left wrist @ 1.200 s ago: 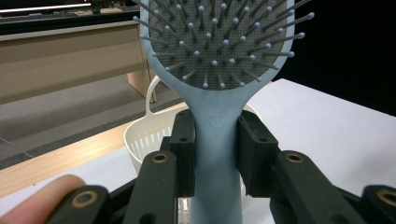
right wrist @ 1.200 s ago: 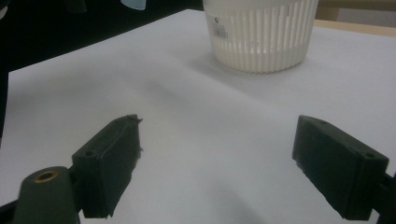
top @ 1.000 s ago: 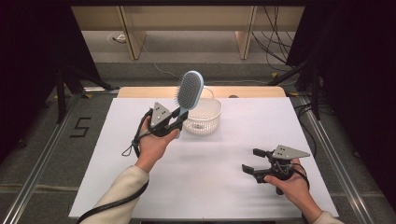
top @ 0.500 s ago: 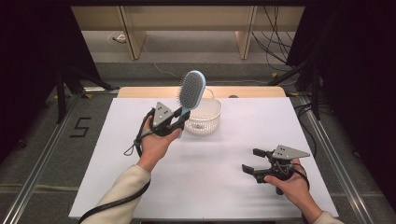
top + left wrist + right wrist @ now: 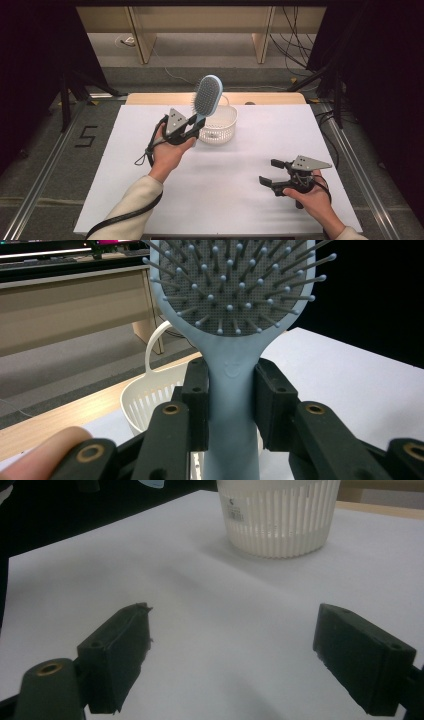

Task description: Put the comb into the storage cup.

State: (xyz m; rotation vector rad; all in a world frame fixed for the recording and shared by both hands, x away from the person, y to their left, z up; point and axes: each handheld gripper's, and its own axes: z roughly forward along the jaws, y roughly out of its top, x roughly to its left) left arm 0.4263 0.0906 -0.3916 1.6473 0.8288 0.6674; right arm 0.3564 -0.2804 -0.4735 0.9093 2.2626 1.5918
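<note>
Just above the centre of the high view stands a white slotted basket [image 5: 218,126] with a thin looped handle, on the white table [image 5: 240,200]; what can be seen of its inside looks bare, though the depth behind its near wall is hidden. A small label sits on its slatted side in the right gripper view, near the top middle of that frame. Held up in front of the basket's left rim is the hairbrush [image 5: 207,96], pale blue, with an oval head, a grey perforated pad and grey ball-tipped bristles that face toward the person; its head tilts up and slightly right in the high view. The left gripper [image 5: 192,127], left of centre there, pinches the brush by the narrow neck of the handle, with 2 black jaws pressing on either side just below the head, as the left gripper view shows at its lower middle. A small embossed mark sits on the handle between the jaws. The right gripper [image 5: 267,172] rests low at the lower right of the high view, its 2 jaws spread wide with bare table between them, well apart from the basket.
</note>
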